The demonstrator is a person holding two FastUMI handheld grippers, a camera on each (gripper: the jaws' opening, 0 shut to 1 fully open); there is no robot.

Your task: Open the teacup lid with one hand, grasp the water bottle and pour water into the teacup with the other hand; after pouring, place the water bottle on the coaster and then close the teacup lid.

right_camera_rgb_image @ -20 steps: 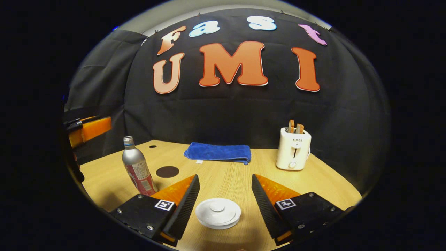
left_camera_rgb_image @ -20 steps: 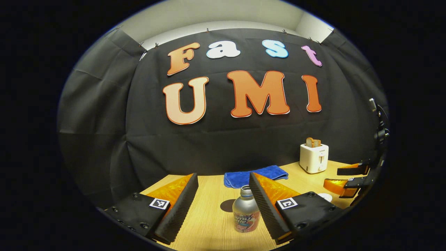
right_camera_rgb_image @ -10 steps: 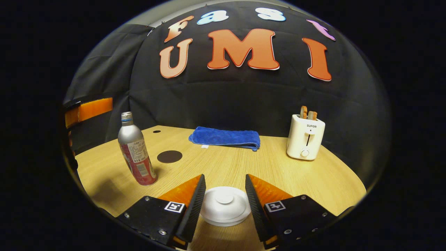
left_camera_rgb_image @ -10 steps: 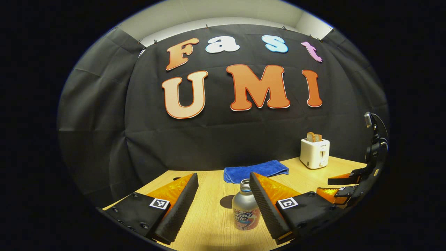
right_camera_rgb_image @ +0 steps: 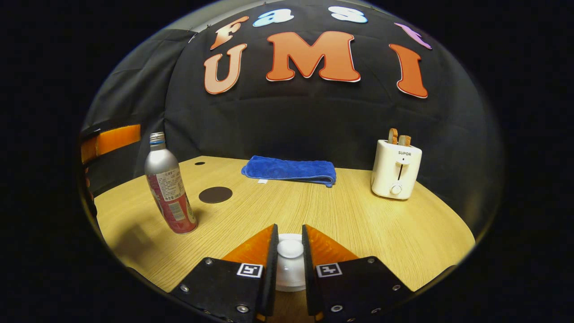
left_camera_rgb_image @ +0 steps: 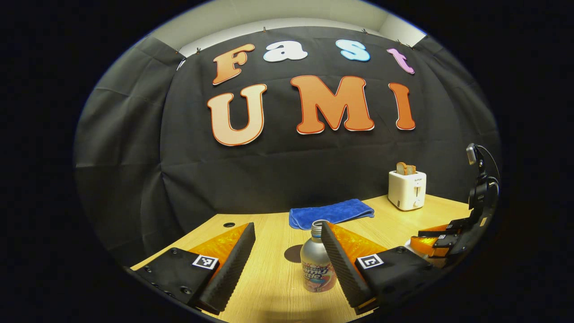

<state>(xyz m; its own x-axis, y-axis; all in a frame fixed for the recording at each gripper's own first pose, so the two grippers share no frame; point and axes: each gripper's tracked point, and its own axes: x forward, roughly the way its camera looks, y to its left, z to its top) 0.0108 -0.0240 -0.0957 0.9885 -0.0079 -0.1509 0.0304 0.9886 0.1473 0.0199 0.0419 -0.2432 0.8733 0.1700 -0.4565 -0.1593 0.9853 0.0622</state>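
The right gripper (right_camera_rgb_image: 289,251) is seen closed around the small knob of the white teacup lid (right_camera_rgb_image: 290,264), its fingers brought nearly together on either side; whether both pads truly press cannot be told; the cup beneath is hidden by the fingers. The lid is judged ceramic, smooth and brittle, best taken by that knob and lifted straight. The left gripper (left_camera_rgb_image: 287,251) is held wide apart, the water bottle (left_camera_rgb_image: 317,264) standing upright on the wooden table (right_camera_rgb_image: 358,215) between its fingers, near the right one; the metal body is judged stiff, slippery, best clamped at mid-height. The dark coaster (right_camera_rgb_image: 215,194) lies just beyond; the bottle's fill level cannot be made out.
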